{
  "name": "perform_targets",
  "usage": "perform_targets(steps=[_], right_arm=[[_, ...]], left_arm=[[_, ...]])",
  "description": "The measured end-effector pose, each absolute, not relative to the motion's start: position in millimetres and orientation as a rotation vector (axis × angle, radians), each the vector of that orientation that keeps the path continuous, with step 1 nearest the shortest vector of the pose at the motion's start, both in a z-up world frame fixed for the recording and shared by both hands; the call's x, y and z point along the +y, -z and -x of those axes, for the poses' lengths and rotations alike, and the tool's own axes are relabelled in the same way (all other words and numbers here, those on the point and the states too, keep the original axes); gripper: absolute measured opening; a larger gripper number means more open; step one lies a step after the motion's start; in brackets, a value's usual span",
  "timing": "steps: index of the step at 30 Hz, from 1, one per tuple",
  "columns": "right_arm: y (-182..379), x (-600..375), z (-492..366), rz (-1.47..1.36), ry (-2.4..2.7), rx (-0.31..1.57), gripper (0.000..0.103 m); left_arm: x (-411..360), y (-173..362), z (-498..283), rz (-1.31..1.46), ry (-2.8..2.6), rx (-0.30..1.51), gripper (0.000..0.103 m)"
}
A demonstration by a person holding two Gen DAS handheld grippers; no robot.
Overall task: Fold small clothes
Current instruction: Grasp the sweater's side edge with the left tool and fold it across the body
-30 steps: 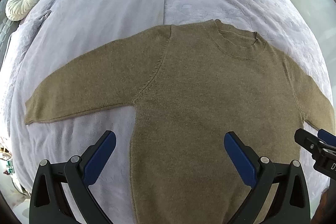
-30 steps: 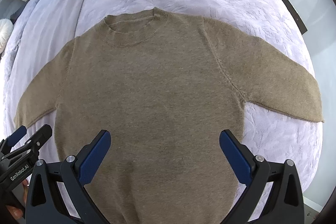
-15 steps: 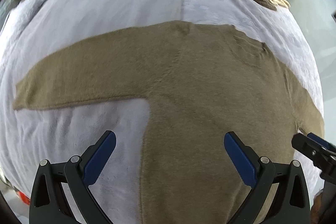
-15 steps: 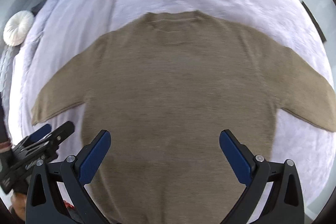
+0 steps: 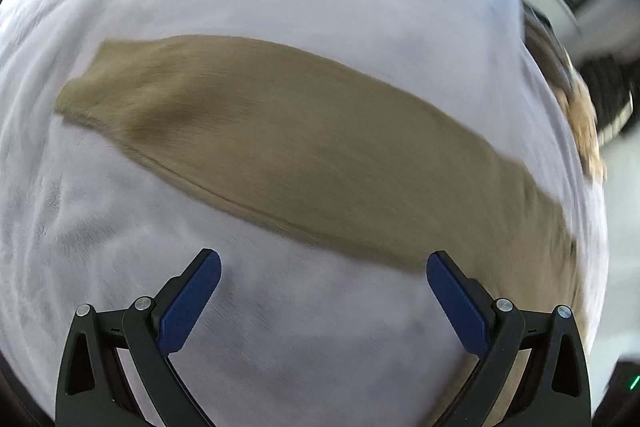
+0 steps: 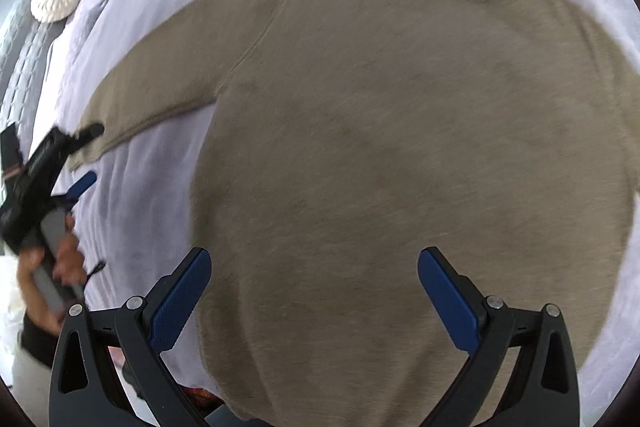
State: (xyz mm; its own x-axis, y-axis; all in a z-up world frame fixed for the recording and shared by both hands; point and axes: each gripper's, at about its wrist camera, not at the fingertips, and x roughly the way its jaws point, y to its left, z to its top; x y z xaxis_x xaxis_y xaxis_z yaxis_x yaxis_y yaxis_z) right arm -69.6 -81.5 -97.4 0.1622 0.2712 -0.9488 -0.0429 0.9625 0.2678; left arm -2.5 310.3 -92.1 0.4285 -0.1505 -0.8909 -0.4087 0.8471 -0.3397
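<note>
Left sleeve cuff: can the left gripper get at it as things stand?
Probably yes. The left gripper is open and sits right at the cuff of the sweater, which lies flat on the bedspread. Nothing covers the cuff.

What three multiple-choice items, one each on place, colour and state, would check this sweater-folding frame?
1. Where is the left gripper in the right wrist view?
A. by the sleeve cuff
B. on the collar
C. at the hem

2. What colour are the gripper pads?
A. red
B. blue
C. green

3. How does the sweater lie?
A. folded in half
B. bunched up
C. spread flat on the bedspread

Answers: 1 A, its fingers reach the sleeve end; 2 B, blue pads show in both views; 3 C, body and sleeve lie flat, unfolded.
</note>
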Motion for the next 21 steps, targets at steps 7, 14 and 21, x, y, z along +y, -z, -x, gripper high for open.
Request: perform_targets(steps=[7,14,21], right_arm=[[107,-53,67,-0.181,-0.286,1.384,0.103],[112,-45,72,-0.215,-0.306,1.371,0.103],[115,-46,74,-0.265,-0.329,1.355,0.103]], left_arm=[[369,129,-8,0.905,-0.135,1.022,0.103],[380,120,-15,0.941,-0.108,0.929,0.045],[357,99,-25,0.869,-0.017,0.891,0.008]])
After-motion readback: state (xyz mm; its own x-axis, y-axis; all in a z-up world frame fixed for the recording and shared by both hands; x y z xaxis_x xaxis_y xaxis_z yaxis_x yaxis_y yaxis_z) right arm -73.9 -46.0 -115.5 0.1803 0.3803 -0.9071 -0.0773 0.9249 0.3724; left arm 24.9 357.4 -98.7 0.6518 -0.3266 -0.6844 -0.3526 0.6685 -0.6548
